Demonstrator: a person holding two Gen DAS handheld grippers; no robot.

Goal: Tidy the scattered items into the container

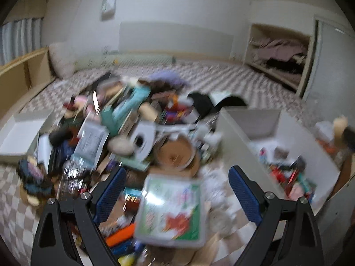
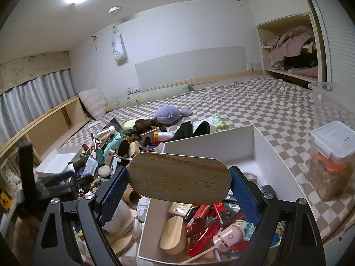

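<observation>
Our right gripper clamps a flat oval wooden board between its blue fingers, above the white rectangular container on the checkered bed. Our left gripper hangs wide open, empty, over the blurred pile of scattered items beside that container.

The white paper bag hanging on the far wall carries grey lettering down its side that reads roughly "SWEET7" (the last character is unclear). The clear plastic canister's white clip-on lid bears small print, too tiny to read. Other packaging is blurred.
</observation>
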